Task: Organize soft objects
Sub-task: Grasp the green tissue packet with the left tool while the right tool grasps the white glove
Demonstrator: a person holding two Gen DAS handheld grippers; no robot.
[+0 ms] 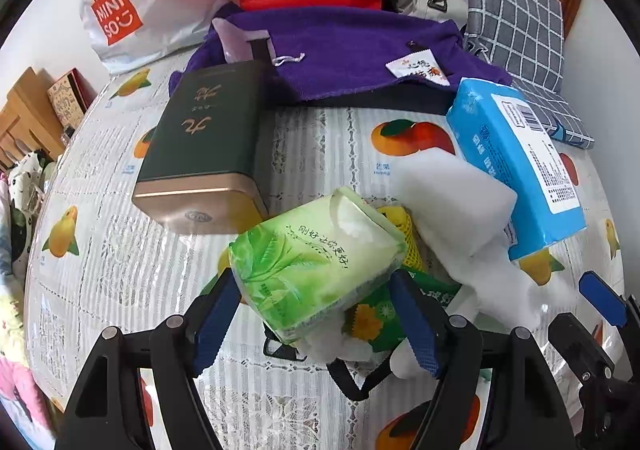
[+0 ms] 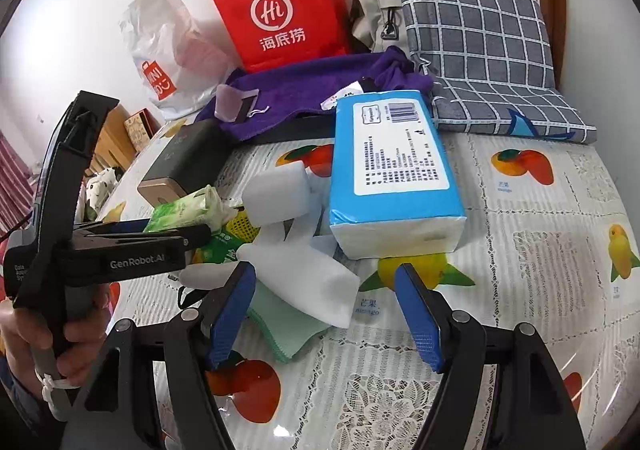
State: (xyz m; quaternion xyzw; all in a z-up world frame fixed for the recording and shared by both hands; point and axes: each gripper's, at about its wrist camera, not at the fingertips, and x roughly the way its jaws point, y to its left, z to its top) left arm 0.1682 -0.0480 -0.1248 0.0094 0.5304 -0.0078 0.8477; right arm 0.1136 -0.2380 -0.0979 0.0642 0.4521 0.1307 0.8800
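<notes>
left jaws astride green tissue pack (image 1: 316,262)

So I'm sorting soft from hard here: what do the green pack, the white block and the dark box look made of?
Green pack: glossy plastic film over tissue, wrinkled and dented, so soft. White block: matte foam, probably sponge. Dark box: rigid, likely metal tin, with a satin gold end.

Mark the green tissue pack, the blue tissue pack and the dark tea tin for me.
green tissue pack (image 1: 316,262), left wrist view, printed front face.
blue tissue pack (image 2: 394,154), right wrist view, white label.
dark tea tin (image 1: 208,134), left wrist view, top face.
</notes>
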